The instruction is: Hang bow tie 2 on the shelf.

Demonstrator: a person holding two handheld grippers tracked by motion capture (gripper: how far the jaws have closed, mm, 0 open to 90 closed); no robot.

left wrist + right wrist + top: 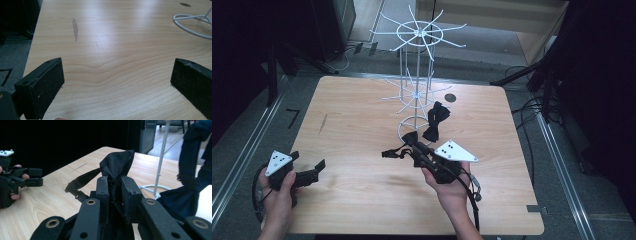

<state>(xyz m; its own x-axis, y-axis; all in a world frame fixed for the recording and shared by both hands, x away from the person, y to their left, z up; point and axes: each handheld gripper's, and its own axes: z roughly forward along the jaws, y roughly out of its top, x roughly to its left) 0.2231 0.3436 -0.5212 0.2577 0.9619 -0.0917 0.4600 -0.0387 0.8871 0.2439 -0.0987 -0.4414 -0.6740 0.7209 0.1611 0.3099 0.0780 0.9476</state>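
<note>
Surface: a pale wooden table (362,130) with rounded corners, on a grey floor with dark surroundings; a faint grey smear marks the wood towards its left side.

Stand: a white wire rack (418,65) rises from a ring base at the far middle of the table, with two tiers of spokes radiating from its centre post.

Held bow tie (117,166): black fabric, pinched upright between the two jaws of the right gripper (115,183); its puckered wing sticks up above the jaw tips, and its strap with a small clasp trails off to the left, hanging free above the wood. In the high view it sits just in front of the rack's ring base.

Second bow tie (436,121): dark, hanging from the rack's lower tier, just right of the post and just beyond the right gripper; in the right gripper view it looms at the right edge, near the held one, and whether the two touch cannot be told.

Right gripper: jaws clamped close on the fabric, lifted off the table and pointed towards the rack.

Left gripper (117,80): jaws spread wide with bare wood between them, low over the table's near left corner, well apart from both bow ties.
</note>
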